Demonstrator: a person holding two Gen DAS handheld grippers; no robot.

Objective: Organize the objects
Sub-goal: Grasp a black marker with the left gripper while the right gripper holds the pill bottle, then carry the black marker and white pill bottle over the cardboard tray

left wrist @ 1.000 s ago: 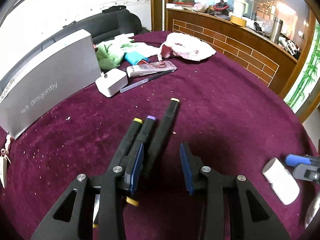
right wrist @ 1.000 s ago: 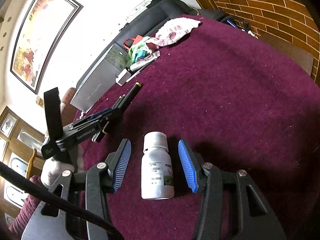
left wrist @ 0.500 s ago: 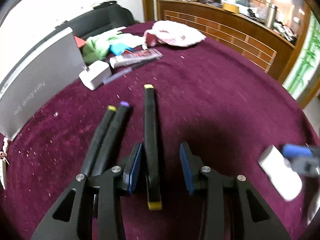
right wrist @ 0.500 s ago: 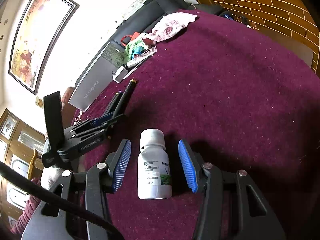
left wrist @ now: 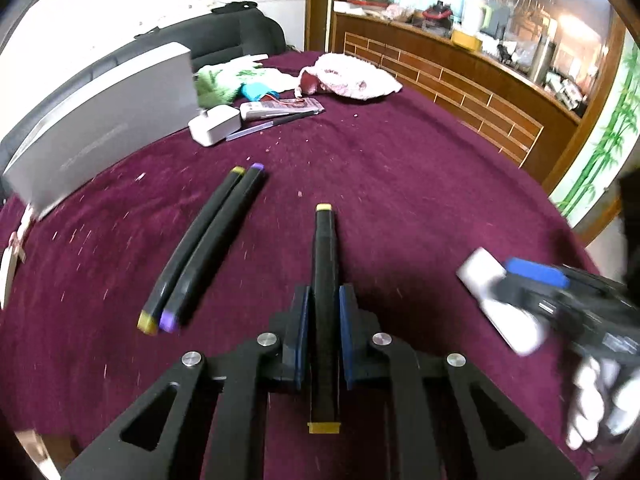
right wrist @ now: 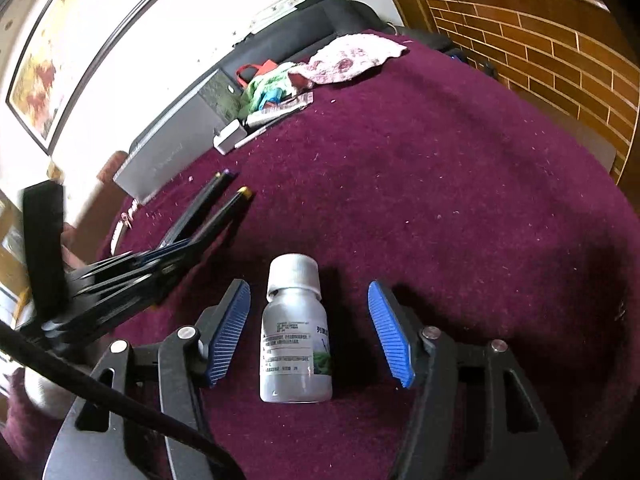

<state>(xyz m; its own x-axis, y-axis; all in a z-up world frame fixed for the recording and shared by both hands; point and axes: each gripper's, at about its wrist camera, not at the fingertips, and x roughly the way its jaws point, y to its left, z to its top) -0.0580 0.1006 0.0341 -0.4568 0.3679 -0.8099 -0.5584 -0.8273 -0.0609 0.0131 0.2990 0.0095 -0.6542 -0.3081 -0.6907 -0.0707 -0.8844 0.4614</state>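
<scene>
The left gripper [left wrist: 325,316] now clamps the yellow-capped marker [left wrist: 325,280], carried clear of the other two markers [left wrist: 208,248]. The right gripper [right wrist: 309,332] spreads wider around the white bottle [right wrist: 295,344], untouched.

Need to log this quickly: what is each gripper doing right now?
Left gripper: shut on the yellow-capped marker.
Right gripper: open, jaws just widened, white bottle lying between them, untouched.

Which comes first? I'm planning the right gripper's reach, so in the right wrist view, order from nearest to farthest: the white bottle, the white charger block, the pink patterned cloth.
1. White bottle: lying between the open right gripper jaws.
2. White charger block: upper left, beside the grey box.
3. Pink patterned cloth: far table edge.
</scene>
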